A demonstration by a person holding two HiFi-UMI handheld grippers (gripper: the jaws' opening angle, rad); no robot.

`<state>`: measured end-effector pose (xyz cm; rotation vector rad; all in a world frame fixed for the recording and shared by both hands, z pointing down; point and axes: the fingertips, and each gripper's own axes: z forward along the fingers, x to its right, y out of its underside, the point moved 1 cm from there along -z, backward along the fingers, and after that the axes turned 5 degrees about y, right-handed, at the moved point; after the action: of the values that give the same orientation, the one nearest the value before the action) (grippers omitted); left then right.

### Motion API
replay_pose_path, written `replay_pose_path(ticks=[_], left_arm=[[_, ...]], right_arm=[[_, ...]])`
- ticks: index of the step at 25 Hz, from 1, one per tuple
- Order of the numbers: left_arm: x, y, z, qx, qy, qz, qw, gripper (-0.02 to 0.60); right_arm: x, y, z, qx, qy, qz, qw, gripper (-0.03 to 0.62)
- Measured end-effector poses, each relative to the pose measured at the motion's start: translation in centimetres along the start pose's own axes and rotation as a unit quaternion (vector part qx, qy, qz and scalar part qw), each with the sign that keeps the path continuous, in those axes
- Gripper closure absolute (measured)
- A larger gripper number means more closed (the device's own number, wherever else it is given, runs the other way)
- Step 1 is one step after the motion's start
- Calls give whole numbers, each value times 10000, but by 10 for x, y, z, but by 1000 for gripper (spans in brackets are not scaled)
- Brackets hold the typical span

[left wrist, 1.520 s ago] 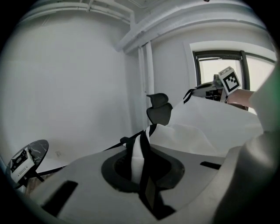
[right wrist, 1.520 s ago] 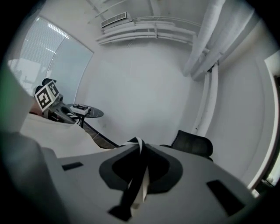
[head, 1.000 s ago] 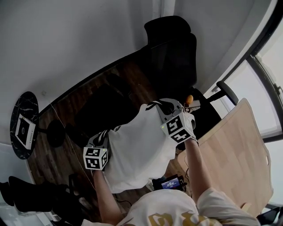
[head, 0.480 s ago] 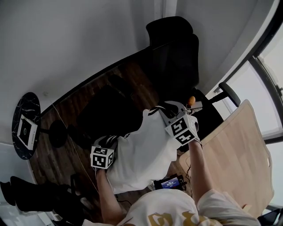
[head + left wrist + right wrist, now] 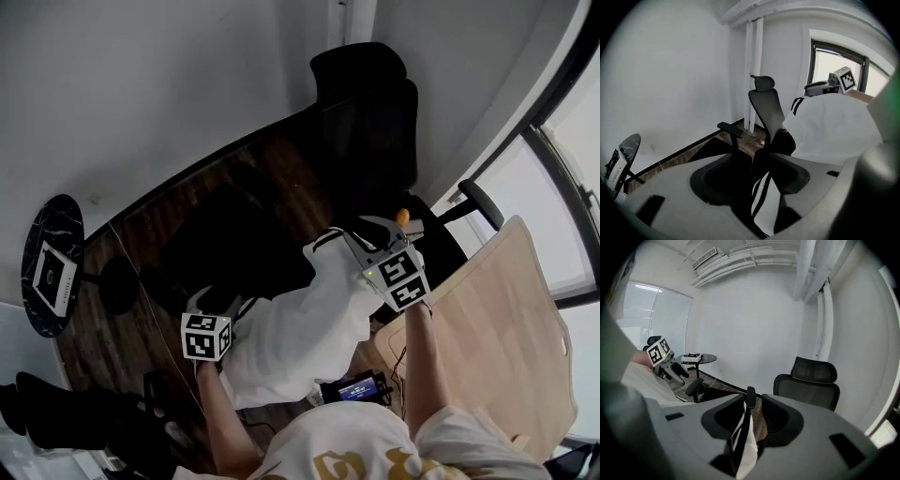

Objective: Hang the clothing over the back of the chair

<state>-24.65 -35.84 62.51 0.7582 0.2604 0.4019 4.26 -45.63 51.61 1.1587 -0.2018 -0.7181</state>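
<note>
While I watch from the head view, the dark wood floor (image 5: 141, 234) and the white wall (image 5: 141, 94) fill most of what I see. At the right edge a pale wooden desk (image 5: 506, 309) runs beside the person's right arm. Against the wall stands a black chair with a headrest (image 5: 366, 103), well apart from the work. Nearer to me is a second black chair (image 5: 234, 234), and the white clothing (image 5: 300, 328) with black stripes lies draped over its back, spread between the two grippers and hanging down on my side. At the far left a round stand (image 5: 52, 262) carries a small flat box.

The left gripper (image 5: 222, 302) sits at the clothing's left end. Its jaws have just been opening and now stand wide, with a striped fold of the cloth lying loose in the gap. The right gripper (image 5: 380, 225) is at the upper right corner of the clothing. Its jaws have also just been opening and are apart, with a striped edge of the cloth hanging slack between them.
</note>
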Motion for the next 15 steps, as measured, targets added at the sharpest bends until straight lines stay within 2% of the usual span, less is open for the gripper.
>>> replay_pose_path(ticks=[4,6,7,9,11,15], left_arm=[[6,-26,-29,564,-275,167,9979,382],[6,-43,-53,1099,-471,121,9928,490],[6,-50,-65,1349,-512,52,9895,520],[7,-59,-86,1681,-532,-15,9843,538],[12,-60,-100,1845,-571,37,9812,554],[30,-63,-119,2272,-600,68,9720,560]], right_arm=[[-8,-6,-21,167,89,32,9998,493],[-13,-10,-33,302,149,162,9993,507],[-16,-12,-39,357,186,216,9990,510],[-22,-18,-50,460,284,278,9981,530],[-31,-22,-62,572,341,351,9972,560],[-48,-30,-88,795,231,637,9945,574]])
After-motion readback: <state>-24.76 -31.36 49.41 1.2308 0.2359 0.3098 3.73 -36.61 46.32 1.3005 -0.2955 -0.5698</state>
